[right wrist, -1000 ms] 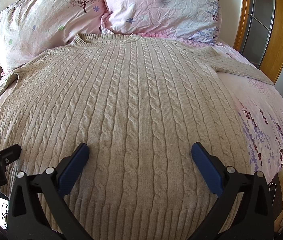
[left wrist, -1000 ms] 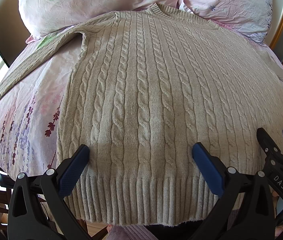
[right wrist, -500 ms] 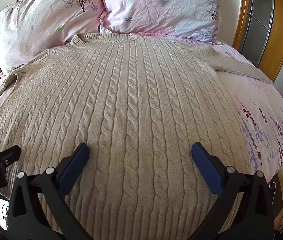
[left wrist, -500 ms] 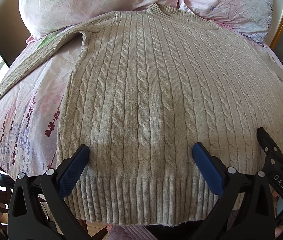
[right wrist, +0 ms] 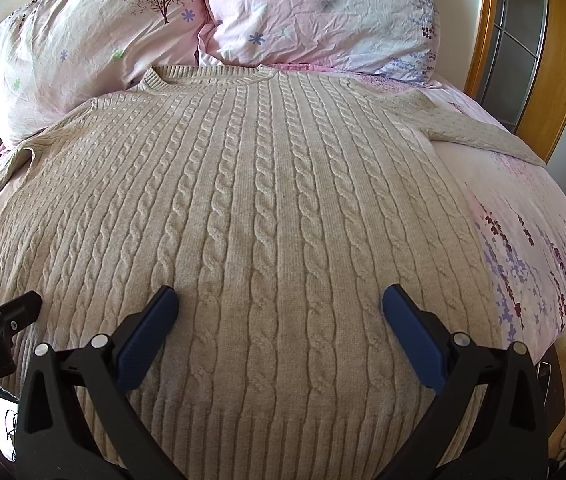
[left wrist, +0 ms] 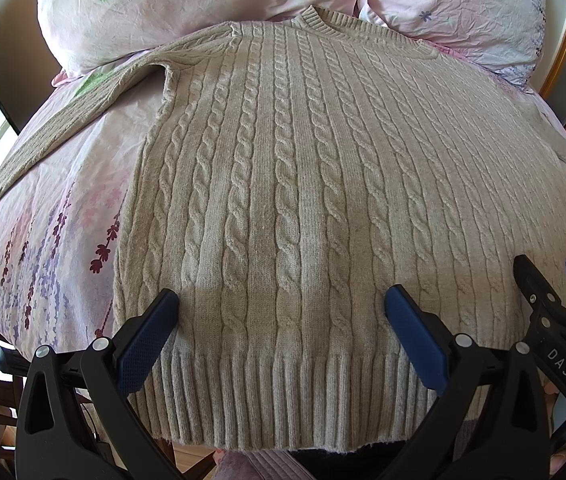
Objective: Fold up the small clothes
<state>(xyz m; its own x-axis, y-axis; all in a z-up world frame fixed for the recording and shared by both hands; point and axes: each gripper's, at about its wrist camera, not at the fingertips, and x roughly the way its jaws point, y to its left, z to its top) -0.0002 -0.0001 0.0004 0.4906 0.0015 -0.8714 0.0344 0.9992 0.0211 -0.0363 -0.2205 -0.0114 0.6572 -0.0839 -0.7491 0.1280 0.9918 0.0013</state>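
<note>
The sweater (left wrist: 303,200) is lying flat and face up on the bed (left wrist: 43,248), and both grippers are hovering over its lower body with nothing in hold. The left gripper (left wrist: 281,312) is standing wide open above the ribbed hem (left wrist: 283,396); the right gripper (right wrist: 281,308) is equally wide open, a little further up the knit. Folding appears not yet begun. The next move probably calls for each gripper to reach out to a sleeve or side edge and close on it. The long axis is running straight away from the grippers, collar (right wrist: 207,74) pointing toward the pillows (right wrist: 323,12), with sleeves spreading to either side.
</note>
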